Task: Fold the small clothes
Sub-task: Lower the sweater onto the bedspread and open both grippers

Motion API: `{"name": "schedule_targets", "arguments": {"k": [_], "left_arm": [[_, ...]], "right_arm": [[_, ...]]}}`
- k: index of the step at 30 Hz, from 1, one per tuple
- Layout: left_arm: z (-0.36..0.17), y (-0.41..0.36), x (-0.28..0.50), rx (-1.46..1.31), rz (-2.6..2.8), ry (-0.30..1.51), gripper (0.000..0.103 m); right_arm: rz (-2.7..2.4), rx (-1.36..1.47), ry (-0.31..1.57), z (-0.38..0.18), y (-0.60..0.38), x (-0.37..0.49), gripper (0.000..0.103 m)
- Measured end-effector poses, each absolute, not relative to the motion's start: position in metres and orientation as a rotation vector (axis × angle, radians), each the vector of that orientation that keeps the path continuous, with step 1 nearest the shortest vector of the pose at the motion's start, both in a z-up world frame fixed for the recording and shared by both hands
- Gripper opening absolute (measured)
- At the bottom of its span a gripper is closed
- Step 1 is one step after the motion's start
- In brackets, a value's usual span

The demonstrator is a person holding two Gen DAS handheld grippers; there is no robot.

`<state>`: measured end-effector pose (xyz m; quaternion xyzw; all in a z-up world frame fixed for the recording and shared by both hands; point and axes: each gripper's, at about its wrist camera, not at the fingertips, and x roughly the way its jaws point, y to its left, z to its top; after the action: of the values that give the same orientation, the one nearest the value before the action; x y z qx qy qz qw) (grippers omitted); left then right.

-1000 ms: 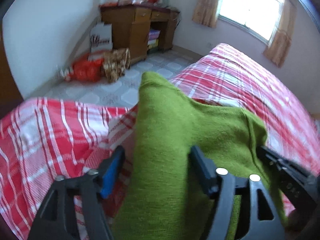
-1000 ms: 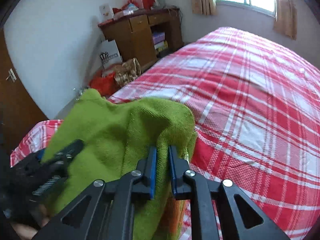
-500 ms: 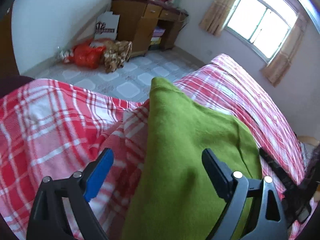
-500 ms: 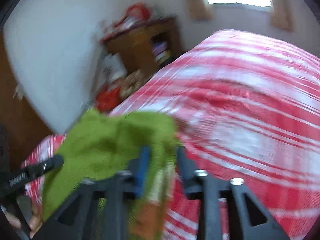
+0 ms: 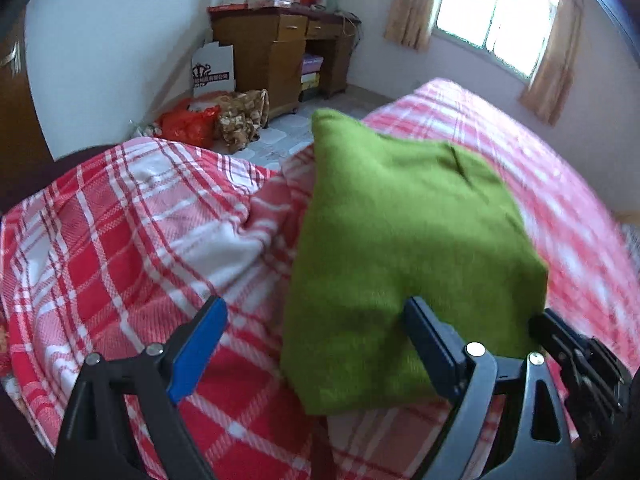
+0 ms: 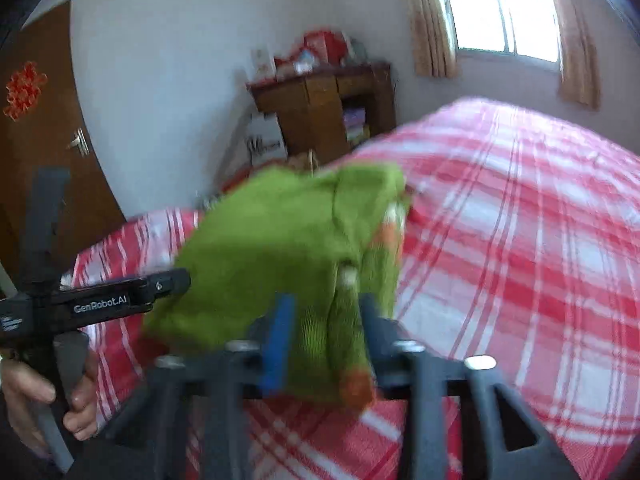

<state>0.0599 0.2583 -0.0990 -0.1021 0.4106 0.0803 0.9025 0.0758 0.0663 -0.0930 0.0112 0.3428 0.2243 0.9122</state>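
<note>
My right gripper [image 6: 324,328] has its jaws apart after just closing, the green garment's [image 5: 400,240] edge between them — grip unclear through blur. My left gripper [image 5: 316,344] stands wide open over the folded garment on the red plaid bed [image 5: 120,240].

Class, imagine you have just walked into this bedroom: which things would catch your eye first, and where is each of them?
First, the bright green knitted garment, lying folded near the corner of the red-and-white checked bedspread. Next, the black claws at the bottom of each view: the left claw stands wide open at the garment's near edge, with one finger on the knit. Beyond the bed, a cluttered wooden desk stands against the white wall beside the bright window.
</note>
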Motion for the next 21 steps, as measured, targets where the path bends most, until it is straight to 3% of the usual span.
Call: {"name": "schedule_targets", "arguments": {"k": [4, 21], "left_arm": [[-0.104, 0.243, 0.063, -0.133, 0.186, 0.868, 0.092], [-0.114, 0.219, 0.034, 0.008, 0.21, 0.907, 0.092]], "right_arm": [[0.388, -0.005, 0.766, -0.118, 0.067, 0.086, 0.006], [0.284, 0.097, 0.782, -0.118, 0.054, 0.091, 0.007]]}}
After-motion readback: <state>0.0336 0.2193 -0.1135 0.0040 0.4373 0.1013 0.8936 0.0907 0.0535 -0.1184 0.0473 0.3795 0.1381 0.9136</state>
